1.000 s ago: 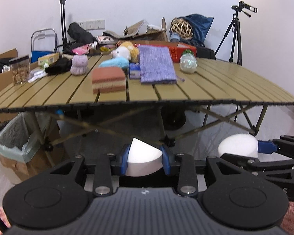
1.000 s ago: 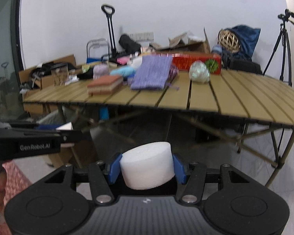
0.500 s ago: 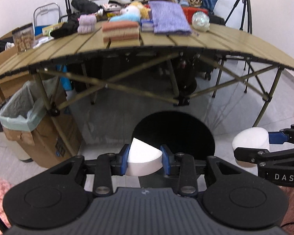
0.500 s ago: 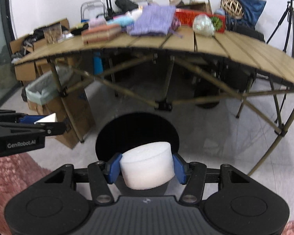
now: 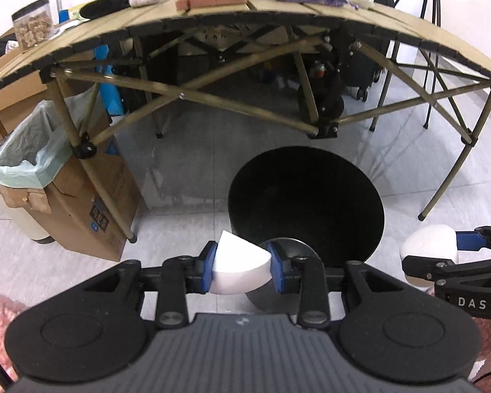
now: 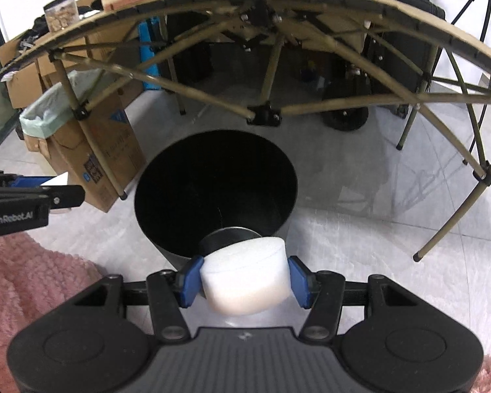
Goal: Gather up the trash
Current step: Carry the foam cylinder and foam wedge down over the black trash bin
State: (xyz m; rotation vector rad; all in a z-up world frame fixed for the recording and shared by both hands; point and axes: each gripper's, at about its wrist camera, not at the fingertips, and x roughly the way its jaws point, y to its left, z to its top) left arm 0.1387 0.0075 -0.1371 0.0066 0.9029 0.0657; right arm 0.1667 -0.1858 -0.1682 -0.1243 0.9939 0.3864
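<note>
My left tool (image 5: pixel 242 270) pinches a wedge-shaped foam piece (image 5: pixel 237 267), my right tool (image 6: pixel 244 283) a round foam block (image 6: pixel 245 276) | both sit near the black bin (image 6: pixel 160 177) rim, not clearly over its mouth | risk: if I release here, light foam may clip the rim and land on the floor or pink rug (image 6: pixel 23 281).

Folding table (image 5: pixel 419 41) overhead; lined cardboard box (image 5: pixel 81 196) beside leg; pink rug (image 6: pixel 32 281) left.
</note>
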